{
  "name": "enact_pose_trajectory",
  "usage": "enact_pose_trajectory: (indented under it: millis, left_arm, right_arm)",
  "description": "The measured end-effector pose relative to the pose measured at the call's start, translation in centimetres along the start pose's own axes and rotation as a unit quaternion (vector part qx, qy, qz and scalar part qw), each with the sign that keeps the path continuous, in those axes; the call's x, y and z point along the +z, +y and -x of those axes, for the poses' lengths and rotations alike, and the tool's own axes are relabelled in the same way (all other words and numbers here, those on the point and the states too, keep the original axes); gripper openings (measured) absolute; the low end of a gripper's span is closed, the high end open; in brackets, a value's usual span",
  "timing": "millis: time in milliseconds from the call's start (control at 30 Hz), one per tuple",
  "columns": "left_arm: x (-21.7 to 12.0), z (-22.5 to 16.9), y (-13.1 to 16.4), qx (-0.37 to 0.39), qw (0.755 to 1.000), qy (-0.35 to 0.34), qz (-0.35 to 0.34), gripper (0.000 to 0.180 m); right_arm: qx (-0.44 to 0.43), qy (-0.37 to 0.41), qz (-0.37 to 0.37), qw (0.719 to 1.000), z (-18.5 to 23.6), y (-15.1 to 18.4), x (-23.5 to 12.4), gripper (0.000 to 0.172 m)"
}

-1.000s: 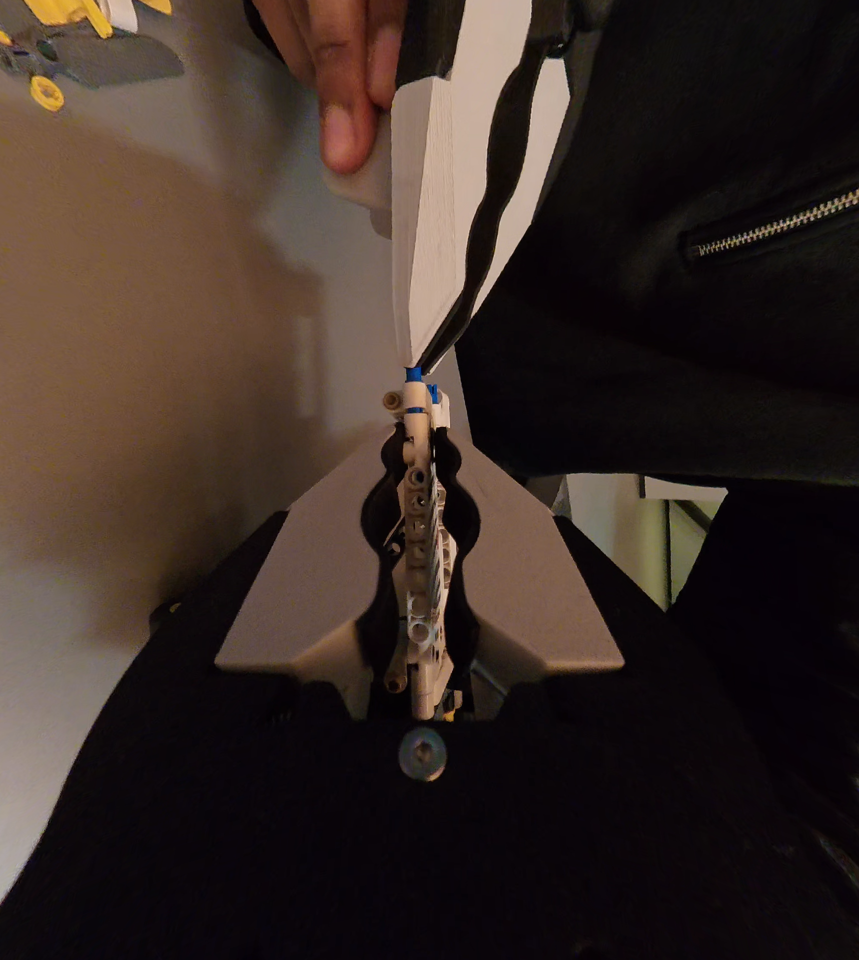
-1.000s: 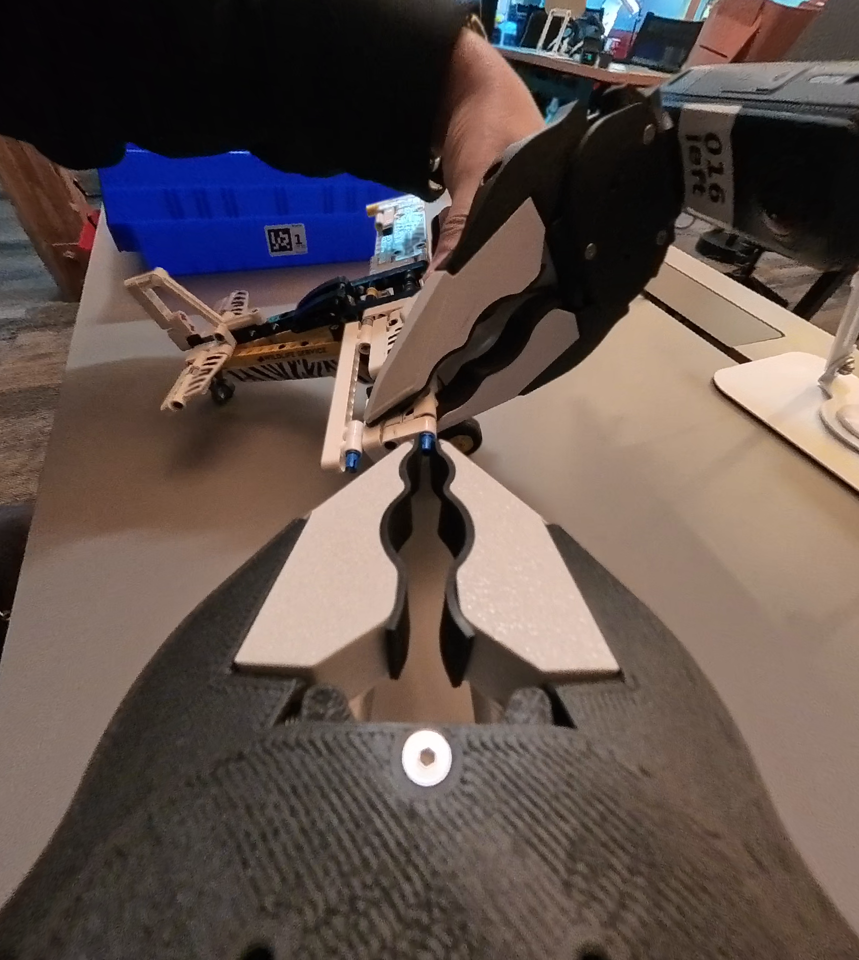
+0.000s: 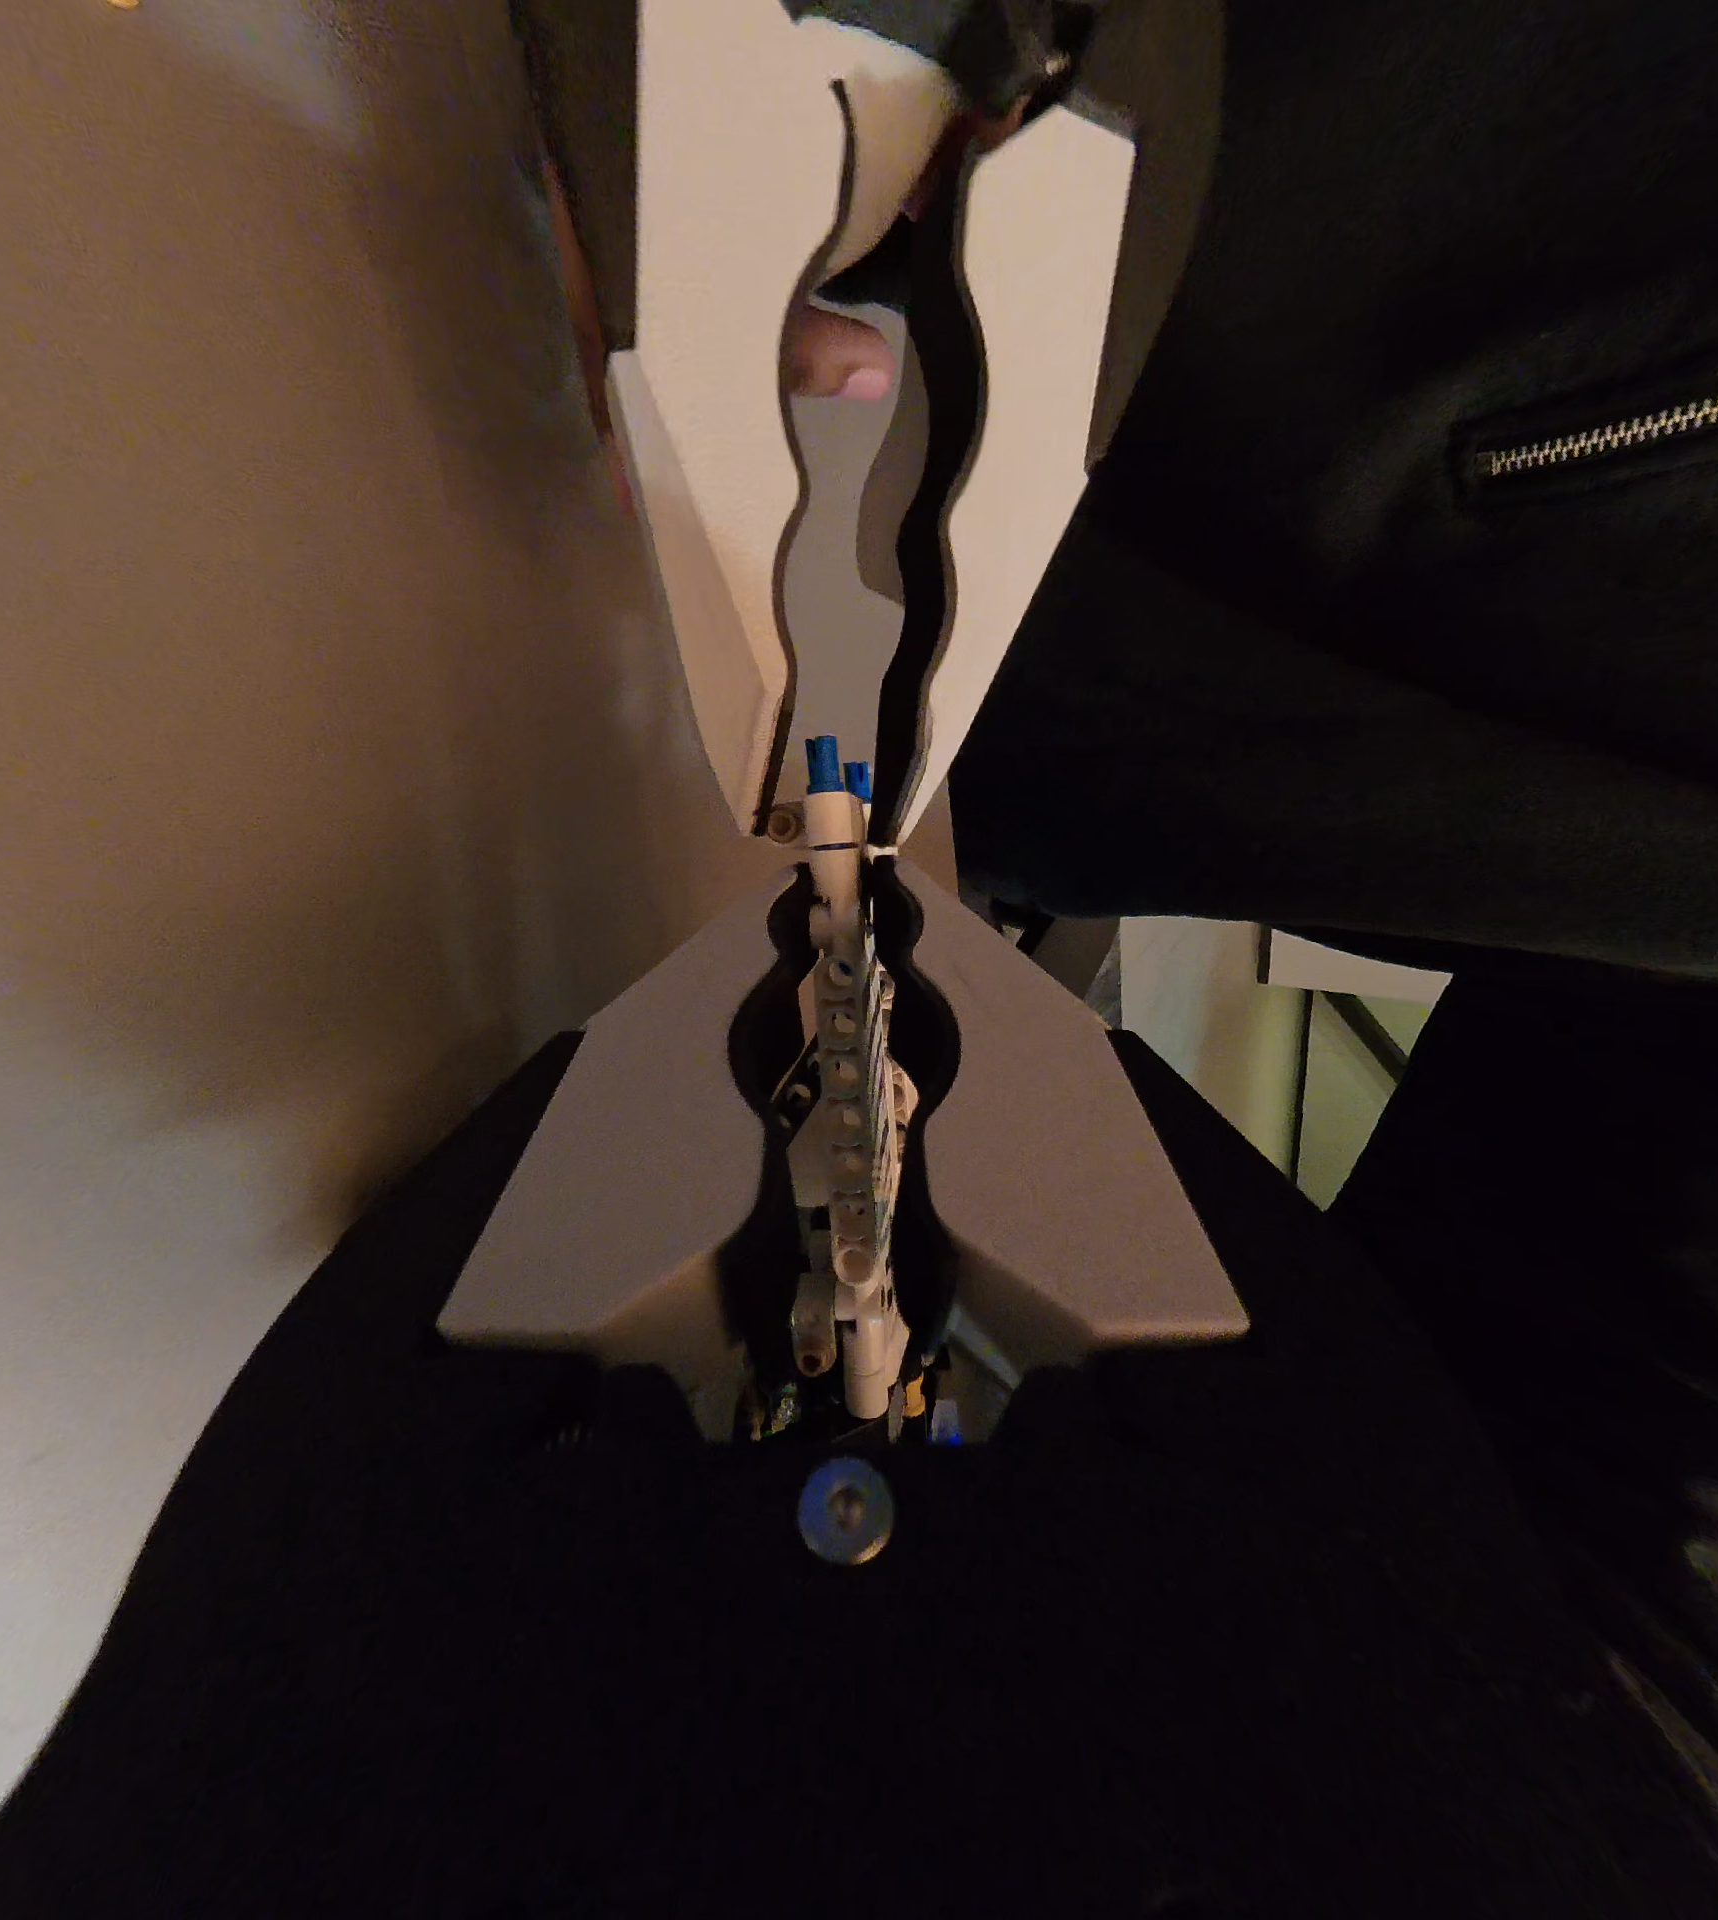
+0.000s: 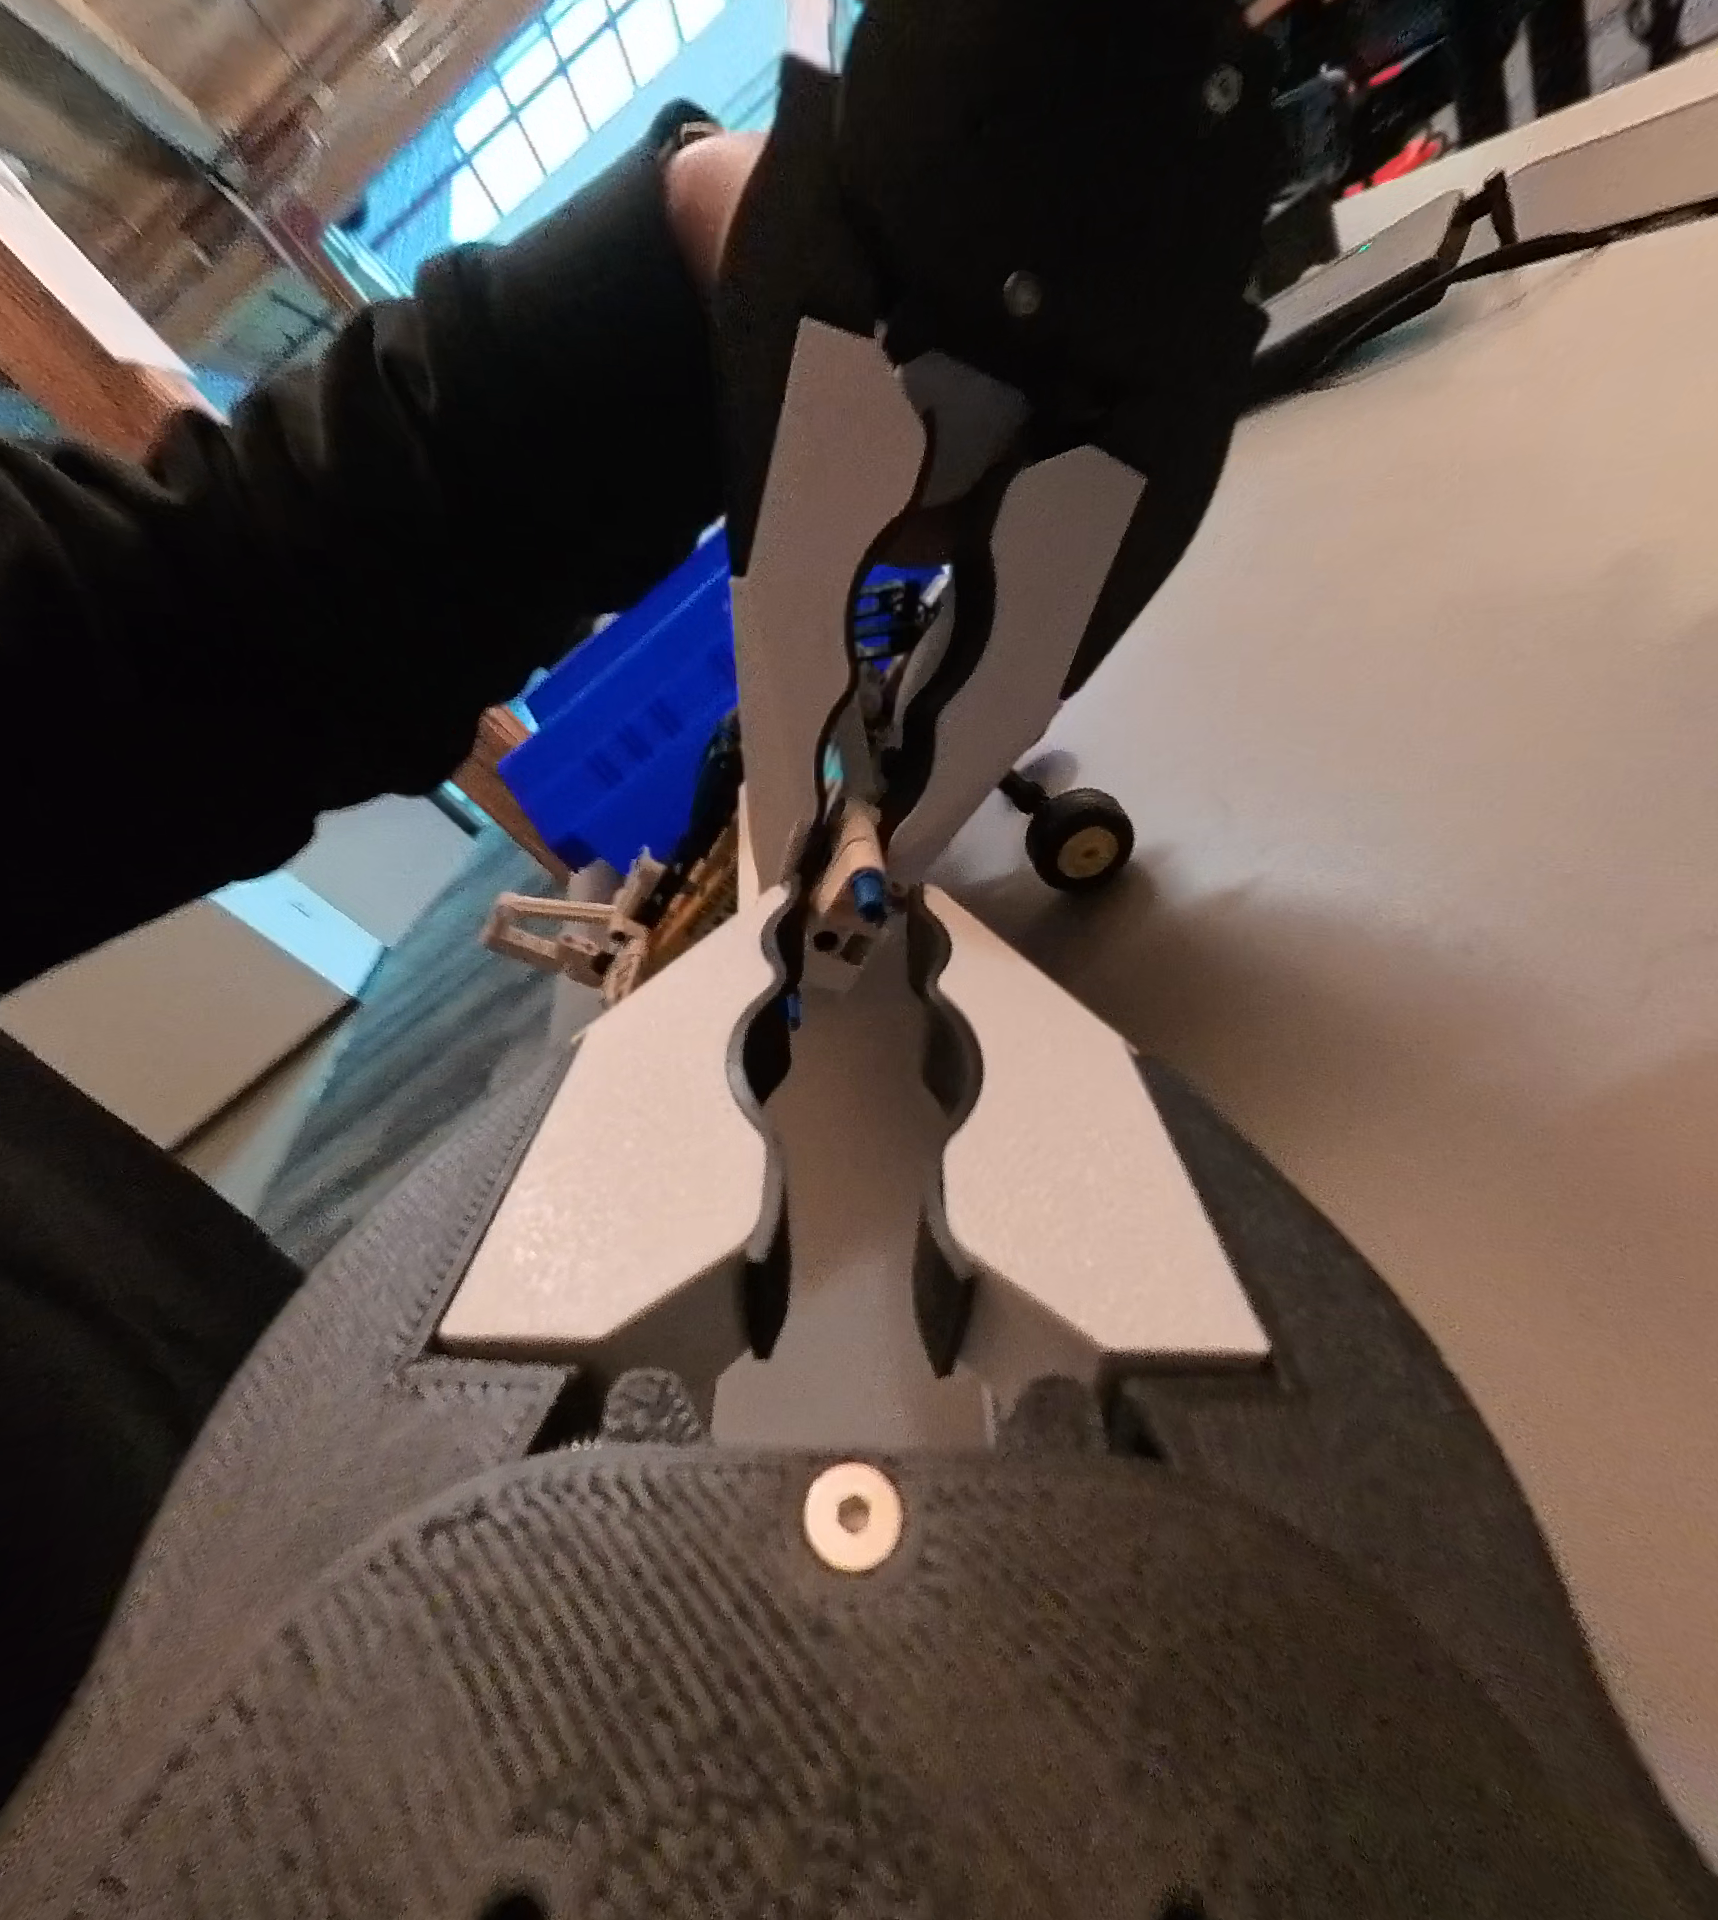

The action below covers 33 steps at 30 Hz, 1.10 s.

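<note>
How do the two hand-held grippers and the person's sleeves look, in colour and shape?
Both the left hand-held gripper and the right hand-held gripper have pale grey, wedge-shaped fingers with wavy black inner pads. Each body is dark, ribbed plastic with one silver screw. The person wears black sleeves.

left tool (image 3: pixel 839 862) clamped, right tool (image 4: pixel 839 914) parted (tips meeting)

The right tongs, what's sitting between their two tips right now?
The white beam end with its blue pin, held by the left tongs; shown in the right wrist view.
</note>
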<state>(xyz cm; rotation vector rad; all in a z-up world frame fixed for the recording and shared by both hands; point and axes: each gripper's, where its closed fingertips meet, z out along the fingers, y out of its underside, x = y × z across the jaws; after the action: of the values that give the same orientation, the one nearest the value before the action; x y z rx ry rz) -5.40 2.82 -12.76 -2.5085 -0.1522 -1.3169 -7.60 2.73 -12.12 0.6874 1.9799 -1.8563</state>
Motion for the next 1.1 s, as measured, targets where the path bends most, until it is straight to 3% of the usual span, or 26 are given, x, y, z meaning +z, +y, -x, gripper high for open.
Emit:
enact_pose_trajectory:
  millis: [667, 700, 800, 900, 1000, 1100]
  left_arm:
    - [0.1, -0.7, -1.0, 0.037, 0.999, 0.014, -0.034, 0.010]
    - [0.1, -0.6, -1.0, 0.036, 0.999, 0.014, -0.034, 0.010]
    - [-1.6, 0.9, 0.9, 0.008, 1.000, -0.014, -0.027, 0.009]
    - [-3.5, 1.3, 1.9, -0.021, 0.998, -0.025, -0.054, 0.009]
    - [-2.6, 0.4, 1.2, -0.010, 0.999, -0.009, -0.048, 0.009]
    - [-1.9, 0.6, 0.8, -0.009, 0.999, -0.015, -0.036, 0.009]
  right_arm:
    - [0.127, -0.033, -0.032, 0.991, 0.5, -0.8, -1.9, 0.012]
    - [0.119, -0.027, -0.036, 0.992, 0.4, -0.9, -2.2, 0.000]
    - [0.031, 0.099, -0.028, 0.994, -2.2, -0.4, -5.9, 0.000]
    - [0.049, 0.101, -0.044, 0.993, -1.9, -0.8, -7.9, 0.000]
    - [0.025, 0.112, -0.041, 0.993, -2.3, -0.8, -6.7, 0.000]
    - [0.011, 0.077, -0.032, 0.996, -1.1, -0.9, -3.9, 0.025]
